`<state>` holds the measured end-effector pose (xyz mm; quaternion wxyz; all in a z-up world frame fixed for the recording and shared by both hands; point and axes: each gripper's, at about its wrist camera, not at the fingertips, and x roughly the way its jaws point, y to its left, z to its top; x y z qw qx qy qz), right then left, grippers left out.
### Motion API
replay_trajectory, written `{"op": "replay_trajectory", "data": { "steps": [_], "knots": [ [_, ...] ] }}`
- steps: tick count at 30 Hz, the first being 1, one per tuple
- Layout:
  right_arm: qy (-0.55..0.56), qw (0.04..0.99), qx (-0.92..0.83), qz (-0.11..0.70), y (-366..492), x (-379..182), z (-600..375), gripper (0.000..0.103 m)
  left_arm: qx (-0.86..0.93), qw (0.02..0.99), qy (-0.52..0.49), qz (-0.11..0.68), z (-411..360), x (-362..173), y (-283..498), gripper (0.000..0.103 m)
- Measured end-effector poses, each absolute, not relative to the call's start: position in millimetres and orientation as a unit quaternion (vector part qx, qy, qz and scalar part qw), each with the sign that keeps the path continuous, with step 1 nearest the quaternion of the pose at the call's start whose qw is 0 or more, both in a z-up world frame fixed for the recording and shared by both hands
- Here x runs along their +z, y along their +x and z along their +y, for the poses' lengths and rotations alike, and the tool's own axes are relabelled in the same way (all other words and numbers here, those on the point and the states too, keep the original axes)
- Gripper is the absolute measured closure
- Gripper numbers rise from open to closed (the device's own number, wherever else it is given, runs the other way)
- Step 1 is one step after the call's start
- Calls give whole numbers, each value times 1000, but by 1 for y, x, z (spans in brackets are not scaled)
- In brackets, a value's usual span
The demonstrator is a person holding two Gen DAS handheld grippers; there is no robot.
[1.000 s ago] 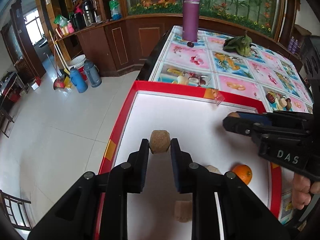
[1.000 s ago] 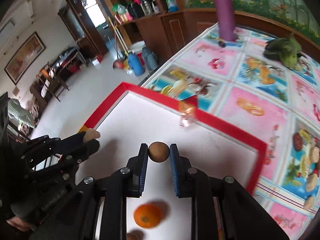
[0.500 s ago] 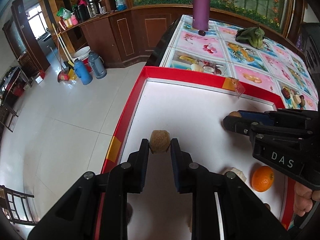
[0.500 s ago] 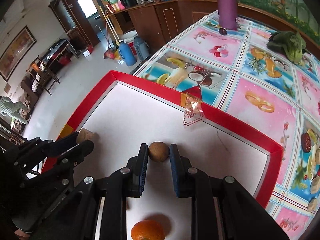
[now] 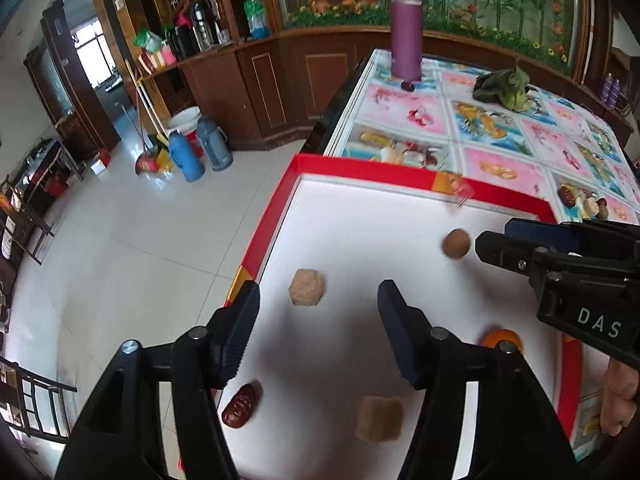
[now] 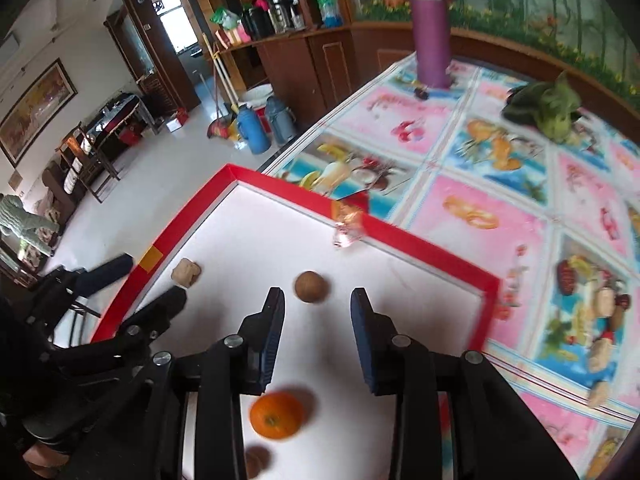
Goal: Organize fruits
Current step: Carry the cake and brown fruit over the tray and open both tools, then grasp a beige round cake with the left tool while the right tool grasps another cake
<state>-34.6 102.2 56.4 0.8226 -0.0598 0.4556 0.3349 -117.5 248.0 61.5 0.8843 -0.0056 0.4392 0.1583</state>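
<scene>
A red-rimmed white tray holds the fruits. My left gripper is open above the tray, with a tan lumpy fruit lying loose just beyond its fingers. My right gripper is open too, and a round brown fruit rests on the tray just ahead of its fingertips. An orange lies under the right gripper. A dark red date and a tan cube-shaped piece lie near the left gripper's base.
The tray sits on a table with a fruit-print cloth. A purple flask and a green leafy bundle stand at the far end. The tray's left rim runs along the table edge above a tiled floor. A hand holds the right gripper.
Both grippers have opened and pulled back. The tan lumpy fruit and the round brown fruit, held half a second ago, now lie free on the tray.
</scene>
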Motion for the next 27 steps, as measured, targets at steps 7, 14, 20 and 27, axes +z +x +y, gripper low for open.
{"op": "replay_trajectory", "data": {
  "steps": [7,14,20,27],
  "knots": [
    [-39,846,326,421,-44,74,35,69,133,907,13,400,205,90,-129,21],
    [-32,875,255,411,-39,59,-84,65,65,914,42,398,142,90,-120,19],
    [-19,865,227,446,-16,31,-126,65,16,909,66,412,88,83,-97,19],
    [-34,859,221,461,-3,13,-114,68,6,906,61,419,64,92,-71,19]
  ]
}}
